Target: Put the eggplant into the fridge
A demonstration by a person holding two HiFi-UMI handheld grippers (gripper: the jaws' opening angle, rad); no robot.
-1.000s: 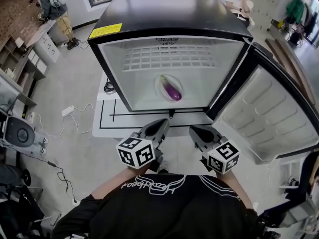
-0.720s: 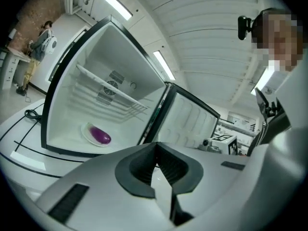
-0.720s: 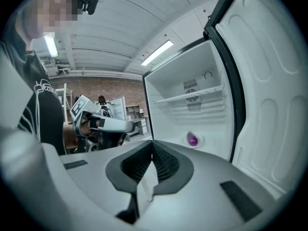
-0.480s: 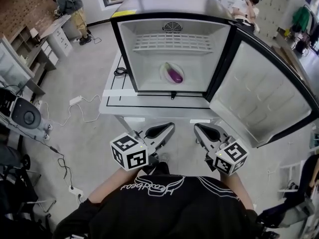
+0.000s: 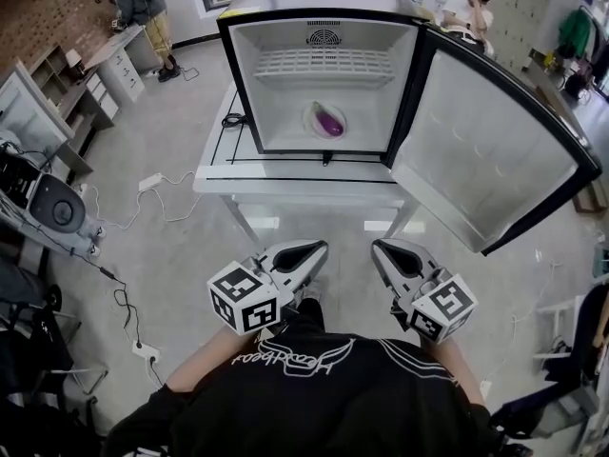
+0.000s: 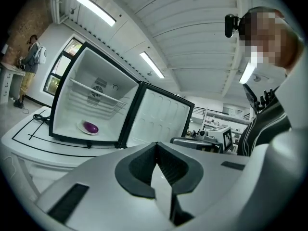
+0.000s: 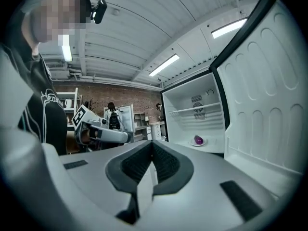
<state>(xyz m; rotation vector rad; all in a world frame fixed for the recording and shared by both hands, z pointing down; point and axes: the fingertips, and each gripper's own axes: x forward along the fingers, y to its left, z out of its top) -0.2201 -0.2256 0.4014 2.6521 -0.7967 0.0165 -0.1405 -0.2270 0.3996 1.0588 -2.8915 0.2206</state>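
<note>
The eggplant point(image 5: 330, 122) lies on a small plate point(image 5: 311, 116) inside the open fridge point(image 5: 276, 112), its stem too small to make out. The fridge stands on a white bench point(image 5: 285, 181). Well apart from it, the left tool point(image 5: 319, 248) and right tool point(image 5: 379, 248) have jaws together, empty, and the hands holding them are hidden.

A research lab or workshop: a small fridge point(image 5: 285, 112) on a line-marked desk point(image 5: 285, 181), loose cables point(image 5: 119, 293) across the bare floor point(image 5: 171, 246), brick wall point(image 5: 33, 12), a person point(image 5: 138, 3) working nearby.
</note>
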